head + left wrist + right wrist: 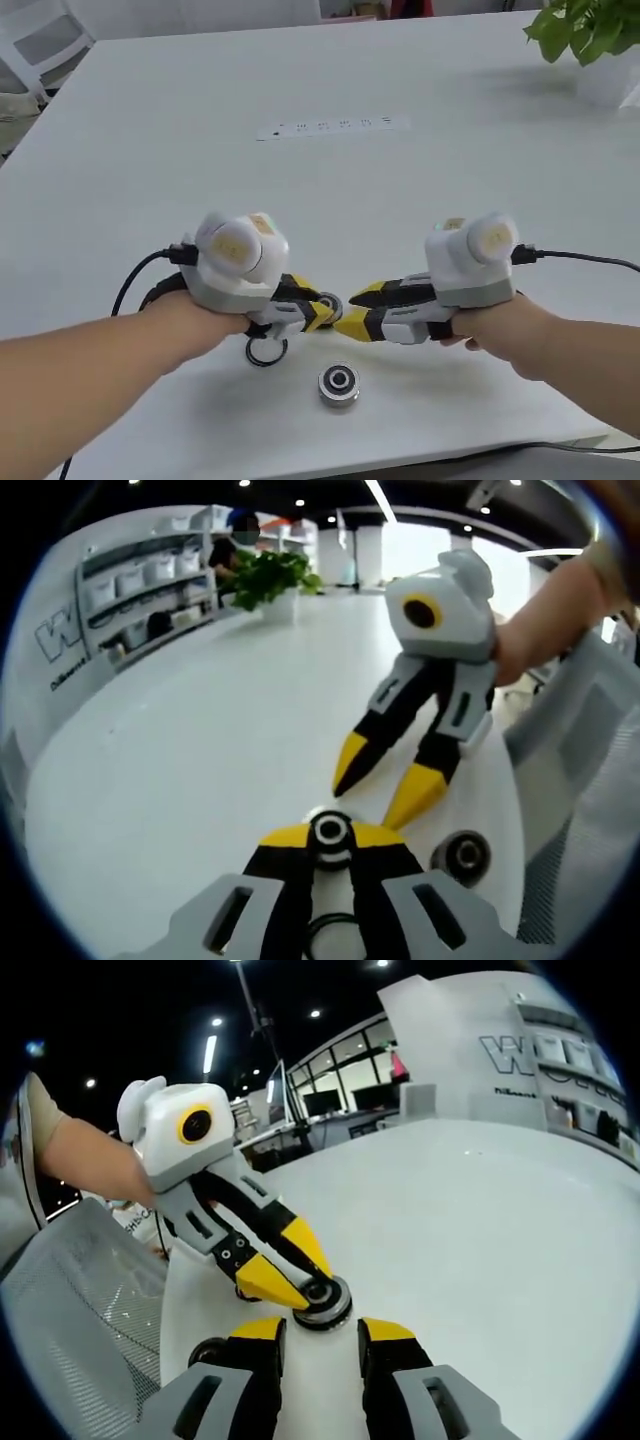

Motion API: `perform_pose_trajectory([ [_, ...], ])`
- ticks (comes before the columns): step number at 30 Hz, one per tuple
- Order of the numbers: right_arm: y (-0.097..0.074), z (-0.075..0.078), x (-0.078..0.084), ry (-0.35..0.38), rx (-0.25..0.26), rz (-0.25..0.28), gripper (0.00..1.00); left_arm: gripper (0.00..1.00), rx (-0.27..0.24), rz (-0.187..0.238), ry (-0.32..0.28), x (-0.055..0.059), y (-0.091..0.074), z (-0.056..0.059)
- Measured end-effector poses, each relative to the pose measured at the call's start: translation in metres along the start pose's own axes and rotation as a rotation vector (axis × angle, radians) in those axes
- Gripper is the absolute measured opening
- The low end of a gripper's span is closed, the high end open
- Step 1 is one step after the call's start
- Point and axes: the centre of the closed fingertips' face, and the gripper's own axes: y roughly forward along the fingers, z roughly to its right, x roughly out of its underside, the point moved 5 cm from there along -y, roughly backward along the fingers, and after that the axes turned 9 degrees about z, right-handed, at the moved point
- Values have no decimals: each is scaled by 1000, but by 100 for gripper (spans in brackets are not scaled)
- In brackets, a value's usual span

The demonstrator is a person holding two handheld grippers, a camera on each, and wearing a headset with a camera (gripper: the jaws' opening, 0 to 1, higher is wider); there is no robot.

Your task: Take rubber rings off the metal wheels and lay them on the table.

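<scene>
1 wheel (339, 384) by front edge, wide table (300, 190) beyond

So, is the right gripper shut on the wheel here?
No: in the right gripper view the right gripper has its jaws spread apart, while the left gripper pinches the wheel.

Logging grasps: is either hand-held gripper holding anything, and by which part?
The left hand-held gripper pinches a small round metal wheel across its rim; the right hand-held gripper is open, empty.

Ring (266, 352) left of wheel (339, 384), on table (300, 200)
</scene>
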Motion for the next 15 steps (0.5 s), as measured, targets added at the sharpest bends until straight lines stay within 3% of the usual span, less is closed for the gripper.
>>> perform_pose_trajectory([
  [15,7,0,1,-30,5,-14,23,14,-52,17,-33,2,0,1],
])
